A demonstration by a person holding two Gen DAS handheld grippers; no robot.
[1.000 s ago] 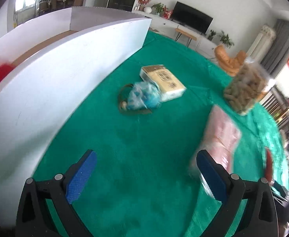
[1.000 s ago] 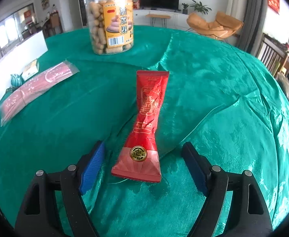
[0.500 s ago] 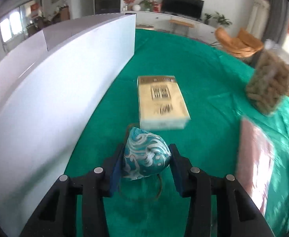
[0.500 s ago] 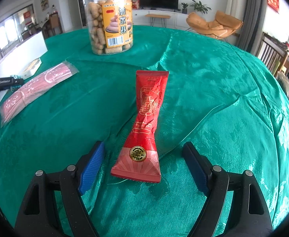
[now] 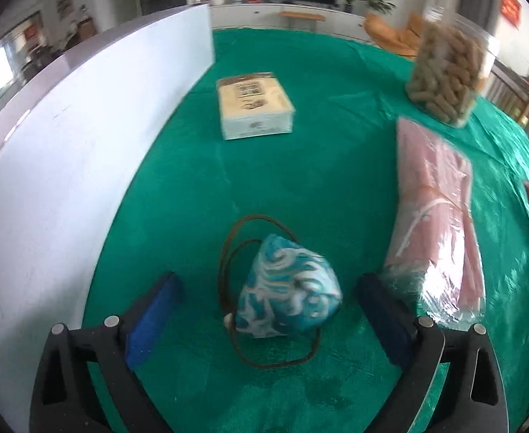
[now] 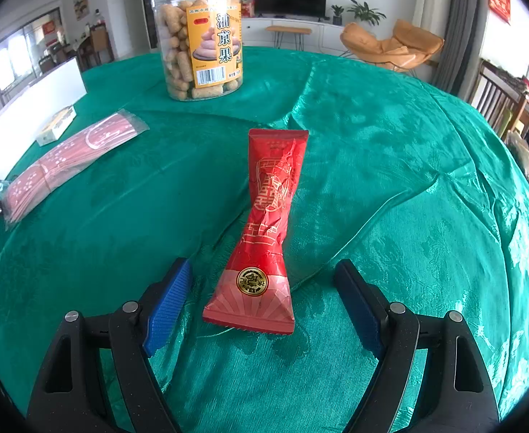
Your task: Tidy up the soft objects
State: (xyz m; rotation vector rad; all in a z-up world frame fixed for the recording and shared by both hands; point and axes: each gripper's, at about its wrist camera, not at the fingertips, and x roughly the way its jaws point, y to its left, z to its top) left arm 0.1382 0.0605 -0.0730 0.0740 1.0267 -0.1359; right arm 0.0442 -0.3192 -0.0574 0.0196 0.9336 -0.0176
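A teal and white patterned pouch point(image 5: 287, 292) with a thin brown cord loop point(image 5: 228, 252) lies on the green tablecloth. My left gripper point(image 5: 269, 308) is open, its blue pads either side of the pouch with gaps on both sides. A pink plastic-wrapped pack point(image 5: 439, 216) lies just right of it, also in the right wrist view point(image 6: 65, 162). My right gripper point(image 6: 262, 306) is open around the near end of a red twisted snack packet point(image 6: 264, 234), not touching it.
A white box wall point(image 5: 65, 162) runs along the left. A tan tissue box point(image 5: 253, 104) lies farther back. A clear jar of snacks point(image 6: 201, 36) stands at the back. The tablecloth point(image 6: 408, 180) is wrinkled.
My left gripper was shut on the pouch half a second ago and has now opened wide; the pouch rests on the cloth. The right gripper has not moved.
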